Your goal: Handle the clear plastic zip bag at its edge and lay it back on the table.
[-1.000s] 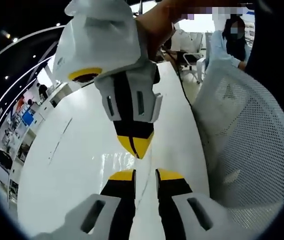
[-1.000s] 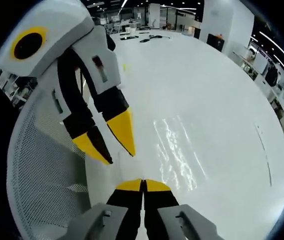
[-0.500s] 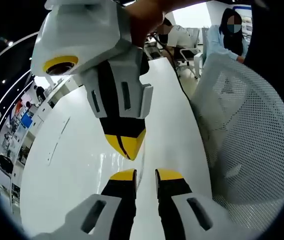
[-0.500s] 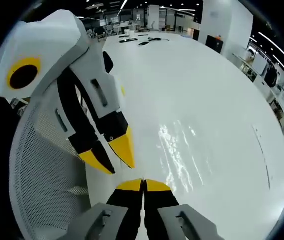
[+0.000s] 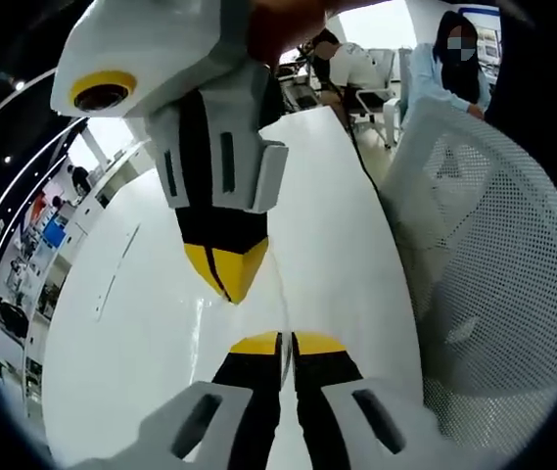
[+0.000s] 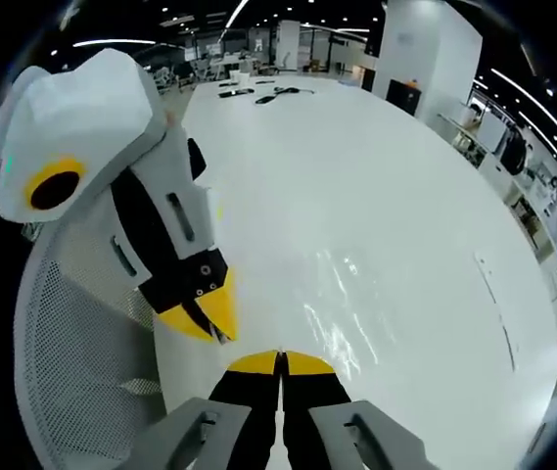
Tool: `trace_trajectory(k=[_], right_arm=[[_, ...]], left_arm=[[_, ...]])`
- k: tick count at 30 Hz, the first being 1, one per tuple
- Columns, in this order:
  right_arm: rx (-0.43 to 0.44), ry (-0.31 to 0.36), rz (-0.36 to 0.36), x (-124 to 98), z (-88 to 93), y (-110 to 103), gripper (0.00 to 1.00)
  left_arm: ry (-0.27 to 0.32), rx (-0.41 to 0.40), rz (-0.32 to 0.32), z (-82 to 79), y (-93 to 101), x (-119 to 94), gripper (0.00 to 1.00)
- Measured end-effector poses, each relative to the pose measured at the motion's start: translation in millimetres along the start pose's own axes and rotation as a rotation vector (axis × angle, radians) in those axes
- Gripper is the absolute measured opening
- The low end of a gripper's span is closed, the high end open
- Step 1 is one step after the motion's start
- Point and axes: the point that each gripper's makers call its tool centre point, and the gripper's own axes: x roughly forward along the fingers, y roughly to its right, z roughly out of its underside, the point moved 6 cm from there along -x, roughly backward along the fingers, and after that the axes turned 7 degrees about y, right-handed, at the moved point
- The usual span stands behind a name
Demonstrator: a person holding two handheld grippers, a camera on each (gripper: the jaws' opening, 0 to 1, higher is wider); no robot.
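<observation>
Facing each other over the white table [image 6: 395,215], the 2 grippers hang tip to tip. In the left gripper view, the left gripper [image 5: 285,343] has its jaws drawn together, a thin clear edge of the bag [image 5: 276,294] running up from between them; the right gripper [image 5: 224,282] points down at it, jaws together too. In the right gripper view, the right gripper [image 6: 280,362] is pressed closed, with the bag's glossy sheen [image 6: 342,294] lying on the table just beyond. A mesh chair [image 5: 493,284] stands beside the table.
</observation>
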Motion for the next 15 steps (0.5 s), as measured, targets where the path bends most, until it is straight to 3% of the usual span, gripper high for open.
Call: trace_trajectory(k=[15], right_arm=[[-0.039,0.140,0.150,-26,-16.8,19,0.00]], left_arm=[[0.009,0.011,-0.005,-10.8,-8.8,-2,0.02]])
